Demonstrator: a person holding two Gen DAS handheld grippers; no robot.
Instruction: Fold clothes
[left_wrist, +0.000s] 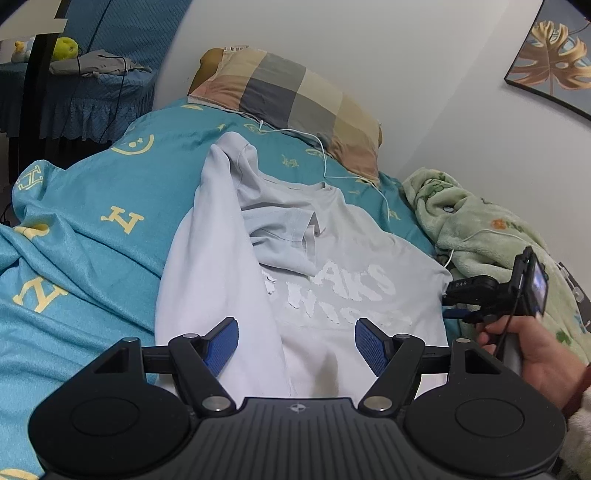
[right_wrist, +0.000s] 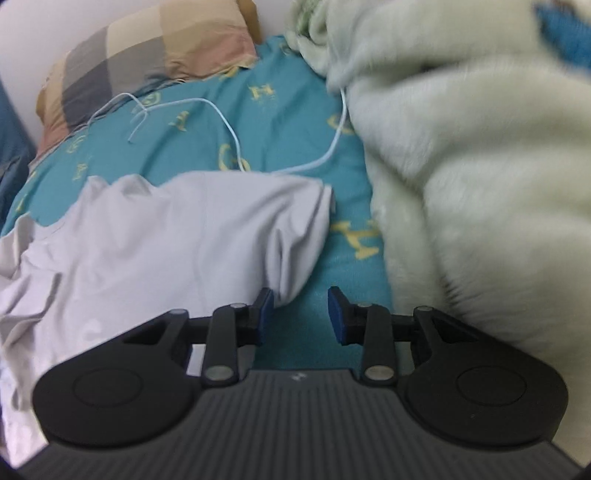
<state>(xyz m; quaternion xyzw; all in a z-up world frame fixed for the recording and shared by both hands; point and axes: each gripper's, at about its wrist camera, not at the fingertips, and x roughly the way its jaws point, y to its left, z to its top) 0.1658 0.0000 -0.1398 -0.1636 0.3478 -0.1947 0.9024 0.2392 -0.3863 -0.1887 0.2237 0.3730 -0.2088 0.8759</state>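
We have one side of the T-shirt (left_wrist: 332, 288) folded over, the other still flat, and both claws, left claw (left_wrist: 295, 343) and right claw (right_wrist: 300, 314), gape empty.

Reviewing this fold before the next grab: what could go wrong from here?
1. The white cable lies against the T-shirt edge; the next fold could drag it.
2. The open right claw sits beside the sleeve, over bedspread; closing may miss.
3. The fleece blanket crowds it.
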